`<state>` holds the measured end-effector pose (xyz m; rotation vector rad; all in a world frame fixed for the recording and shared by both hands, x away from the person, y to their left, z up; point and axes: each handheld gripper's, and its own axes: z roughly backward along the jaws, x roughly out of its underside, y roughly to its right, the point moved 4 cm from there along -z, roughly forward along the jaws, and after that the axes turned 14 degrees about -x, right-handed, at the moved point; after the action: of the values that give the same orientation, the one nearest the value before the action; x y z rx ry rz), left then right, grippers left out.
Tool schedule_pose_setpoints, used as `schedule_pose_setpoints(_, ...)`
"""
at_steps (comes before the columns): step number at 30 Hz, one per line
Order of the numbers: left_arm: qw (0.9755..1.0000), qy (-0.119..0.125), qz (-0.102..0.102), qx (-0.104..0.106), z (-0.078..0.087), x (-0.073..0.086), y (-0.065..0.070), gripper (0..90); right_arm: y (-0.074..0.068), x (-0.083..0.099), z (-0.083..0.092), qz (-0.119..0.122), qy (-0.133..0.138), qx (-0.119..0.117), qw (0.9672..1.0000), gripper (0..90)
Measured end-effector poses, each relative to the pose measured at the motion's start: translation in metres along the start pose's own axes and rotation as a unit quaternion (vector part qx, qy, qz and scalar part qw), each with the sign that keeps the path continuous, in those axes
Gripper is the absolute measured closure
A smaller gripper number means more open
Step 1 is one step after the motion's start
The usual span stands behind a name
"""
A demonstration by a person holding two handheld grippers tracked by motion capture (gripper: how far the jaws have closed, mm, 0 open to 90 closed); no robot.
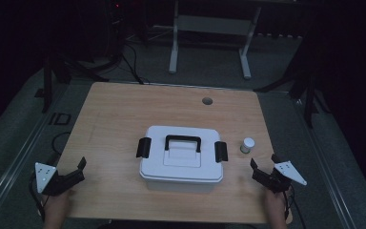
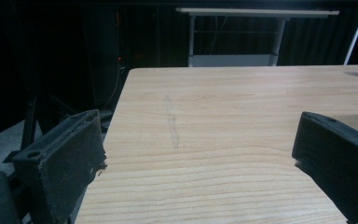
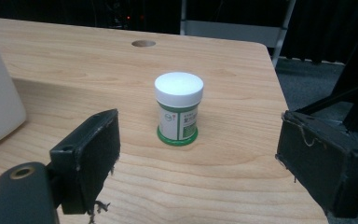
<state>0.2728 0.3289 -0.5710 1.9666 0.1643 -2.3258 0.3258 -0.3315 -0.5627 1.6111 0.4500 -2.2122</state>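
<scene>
Closest to the person, both tongs sit at the near edge of the counter (image 1: 114, 114), one at each corner. The left tongs (image 1: 78, 170) are spread wide with nothing but bare wood between them. The right tongs (image 3: 196, 163) are wide open too, nothing held, and they look straight at a small jar (image 3: 179, 108) with a white cap and a green label. It stands upright just ahead of them, near the counter's right edge and a little apart from the right end of the white box (image 1: 181, 157).

My guess is the jar is the first grab. To do it well, I'd keep the right tongs level, slide forward until the jar is centered between the pads, and close on the labeled body rather than the cap, so it doesn't tip or pop out.

The box sits mid-counter, lid on, black handle (image 1: 183, 142) lying flat, and a black clasp on each end. Further back there's a round hole (image 1: 207, 101) in the counter.
</scene>
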Motion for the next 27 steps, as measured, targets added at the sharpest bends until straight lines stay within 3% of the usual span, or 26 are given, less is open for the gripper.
schedule_pose_setpoints(5,0.9999,-0.01,0.005,0.003,-0.002,0.0,0.001,1.7,0.001,0.001,0.0,-0.01,0.001,-0.003,0.9999,12.9)
schedule_pose_setpoints(8,0.9996,-0.025,0.001,0.016,-0.002,0.0,0.004,1.7,0.001,0.001,-0.001,-0.009,-0.004,-0.003,1.0,12.9)
schedule_pose_setpoints(11,0.9978,-0.056,0.011,0.036,-0.003,0.001,0.003,1.6,0.001,0.002,-0.002,-0.007,-0.008,-0.006,0.9999,12.8)
schedule_pose_setpoints(14,0.9898,-0.11,0.04,0.08,-0.008,0.002,0.0,1.6,0.001,0.002,-0.001,-0.011,-0.007,-0.008,0.9999,12.9)
schedule_pose_setpoints(15,0.9873,-0.124,0.039,0.091,-0.009,0.001,-0.002,1.6,0.002,0.002,-0.002,-0.013,-0.007,-0.008,0.9999,12.9)
schedule_pose_setpoints(20,0.9731,-0.179,0.0,0.145,-0.011,-0.001,-0.009,1.6,0.002,0.002,-0.003,-0.013,-0.01,-0.009,0.9998,12.9)
schedule_pose_setpoints(22,0.968,-0.197,-0.018,0.154,-0.01,-0.005,-0.012,1.6,0.001,0.002,-0.003,-0.012,-0.011,-0.01,0.9998,12.9)
schedule_pose_setpoints(25,0.9575,-0.224,-0.042,0.177,-0.009,-0.011,-0.016,1.6,0.0,0.002,-0.003,-0.01,-0.012,-0.011,0.9998,12.9)
schedule_pose_setpoints(27,0.9518,-0.235,-0.06,0.188,-0.008,-0.015,-0.016,1.6,0.0,0.002,-0.003,-0.008,-0.013,-0.011,0.9998,12.9)
